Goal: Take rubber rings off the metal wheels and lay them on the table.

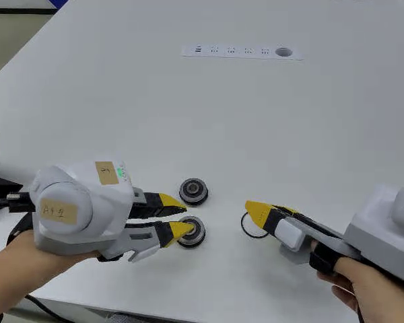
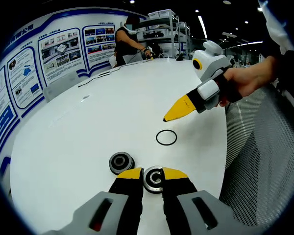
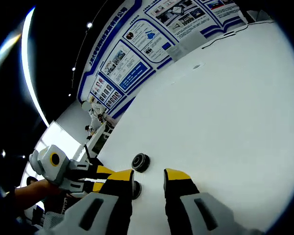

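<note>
**Desk:** What is sitting by the near edge of the counter point(image 1: 188, 121)?

**Photographer:** Two metal wheels are standing there side by side, the near wheel point(image 1: 190, 231) just in front of the far wheel point(image 1: 194, 191), with a small gap between them. A black ring point(image 2: 166, 137) is lying flat on the counter just right of the near wheel, touching neither wheel.

**Desk:** What is the left gripper doing?

**Photographer:** The left gripper point(image 1: 183, 215) is pointing in from the left. In the left gripper view its yellow-tipped fingers point(image 2: 130, 174) are flanking the near wheel, one on each side, with only the wheel's width between them. I cannot tell whether they are pinching it or only hanging above it.

**Desk:** And the right gripper?

**Photographer:** The right gripper point(image 3: 149, 177) is pointing in from the right. In the head view its yellow tip is hanging over the ring's right side. Its fingers are standing apart, released, with nothing but bare counter showing between them in the right gripper view.

**Desk:** Anything else on the counter?

**Photographer:** A white power strip point(image 1: 241, 52) is lying well apart from the wheels, toward the far edge.
</note>
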A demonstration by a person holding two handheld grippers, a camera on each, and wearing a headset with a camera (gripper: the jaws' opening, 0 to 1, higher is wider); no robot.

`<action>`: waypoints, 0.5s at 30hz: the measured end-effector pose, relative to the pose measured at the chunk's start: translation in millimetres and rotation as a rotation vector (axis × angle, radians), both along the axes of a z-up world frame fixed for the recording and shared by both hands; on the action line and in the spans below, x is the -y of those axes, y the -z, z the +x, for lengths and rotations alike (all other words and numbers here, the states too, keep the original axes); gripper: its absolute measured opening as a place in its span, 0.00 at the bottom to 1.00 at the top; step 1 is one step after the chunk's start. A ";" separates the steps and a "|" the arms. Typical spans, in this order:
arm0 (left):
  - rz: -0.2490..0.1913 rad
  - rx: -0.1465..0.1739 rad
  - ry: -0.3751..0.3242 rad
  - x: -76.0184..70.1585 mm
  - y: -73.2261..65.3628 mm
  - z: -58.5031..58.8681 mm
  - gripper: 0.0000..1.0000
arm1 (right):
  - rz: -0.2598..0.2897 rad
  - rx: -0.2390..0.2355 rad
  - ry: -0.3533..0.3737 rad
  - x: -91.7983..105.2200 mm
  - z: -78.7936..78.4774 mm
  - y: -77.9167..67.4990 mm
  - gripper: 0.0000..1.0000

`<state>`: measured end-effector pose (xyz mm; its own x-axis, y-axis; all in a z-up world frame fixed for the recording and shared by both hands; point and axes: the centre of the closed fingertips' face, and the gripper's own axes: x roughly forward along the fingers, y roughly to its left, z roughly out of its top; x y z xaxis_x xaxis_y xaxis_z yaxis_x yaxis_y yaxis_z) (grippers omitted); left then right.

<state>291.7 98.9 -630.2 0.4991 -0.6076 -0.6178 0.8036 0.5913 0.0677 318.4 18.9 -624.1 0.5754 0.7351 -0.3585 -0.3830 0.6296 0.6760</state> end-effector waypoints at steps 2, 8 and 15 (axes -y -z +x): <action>0.018 0.010 0.012 0.6 1.1 1.1 0.13 | 0.010 0.005 -0.014 -3.2 -1.9 -1.0 0.32; 0.045 -0.018 0.050 4.7 11.1 -2.7 0.14 | 0.045 0.005 -0.054 -12.6 -6.6 -3.1 0.36; 0.056 -0.038 0.049 3.1 18.1 -3.6 0.14 | 0.050 -0.011 -0.113 -24.9 -15.0 1.8 0.40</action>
